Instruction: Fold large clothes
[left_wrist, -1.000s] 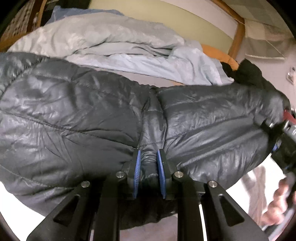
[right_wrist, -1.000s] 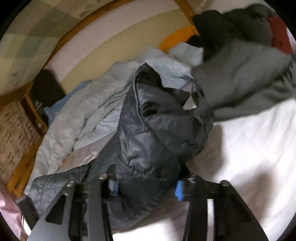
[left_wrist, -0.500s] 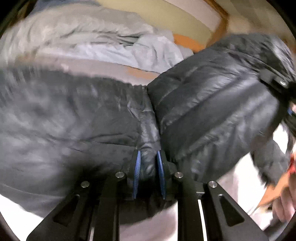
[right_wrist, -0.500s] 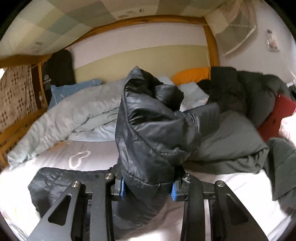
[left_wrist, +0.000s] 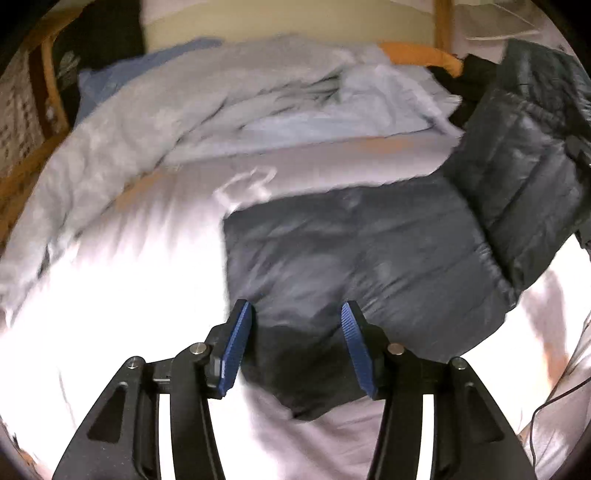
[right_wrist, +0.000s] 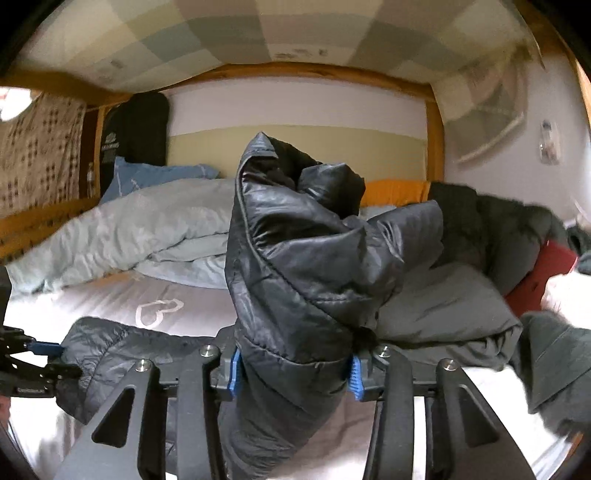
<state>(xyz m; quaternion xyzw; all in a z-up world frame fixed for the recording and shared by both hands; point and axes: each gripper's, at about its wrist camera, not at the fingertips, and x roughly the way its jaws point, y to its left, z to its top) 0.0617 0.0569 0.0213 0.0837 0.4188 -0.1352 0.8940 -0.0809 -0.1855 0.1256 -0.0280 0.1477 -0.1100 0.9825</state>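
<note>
Our left gripper (left_wrist: 295, 343) has just opened wide and let go, while our right gripper (right_wrist: 293, 373) squeezes the soft, puffy, slippery black quilted jacket (right_wrist: 306, 266), so we think a thick hem grips best.

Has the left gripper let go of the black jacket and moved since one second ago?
Yes. The left gripper has just been opening; its fingers no longer pinch the black jacket. Against the pale blue duvet, it has drawn back toward the bed's near side.
</note>
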